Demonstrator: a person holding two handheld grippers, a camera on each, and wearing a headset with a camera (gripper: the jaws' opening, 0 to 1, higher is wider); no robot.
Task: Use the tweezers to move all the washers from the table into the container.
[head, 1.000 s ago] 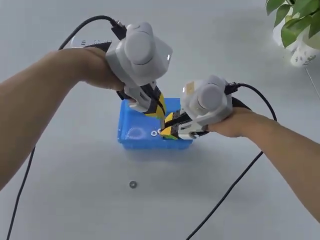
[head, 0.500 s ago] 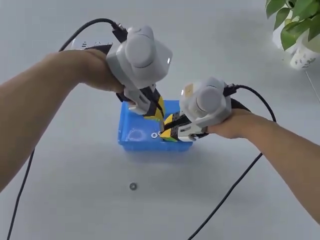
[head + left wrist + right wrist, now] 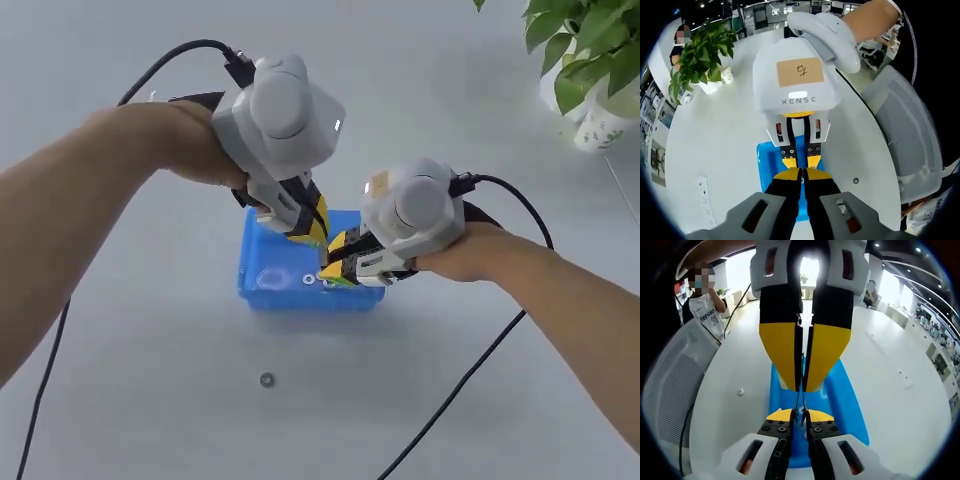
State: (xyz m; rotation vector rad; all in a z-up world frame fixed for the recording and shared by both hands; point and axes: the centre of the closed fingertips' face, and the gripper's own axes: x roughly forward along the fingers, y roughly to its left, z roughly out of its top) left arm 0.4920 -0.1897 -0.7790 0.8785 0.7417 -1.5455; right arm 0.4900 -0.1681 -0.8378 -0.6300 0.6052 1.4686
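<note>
As a second ago, the left hand-held gripper (image 3: 305, 228) still hangs over the back of the blue container (image 3: 300, 298), and the loose washer (image 3: 266, 380) still lies on the white counter (image 3: 150, 400), well apart from the container's near wall. The slight drop of everything in the head view is the camera's own shift. Two small washers (image 3: 306, 281) rest on the container floor. Just beside them, the right hand-held gripper (image 3: 335, 270) still points into the container from the right, facing the left one tip to tip. A potted plant (image 3: 580, 50) stands far off at the counter's right. The head view hides both jaw gaps behind the gripper bodies. The right gripper view shows the left jaws pressed together on thin dark tweezers (image 3: 801, 399), which run down to its own yellow tips. Those tips sit nearly together with a slim gap, and I cannot tell whether they pinch. The left gripper view adds a grey mesh chair (image 3: 910, 125) beyond the counter edge.
</note>
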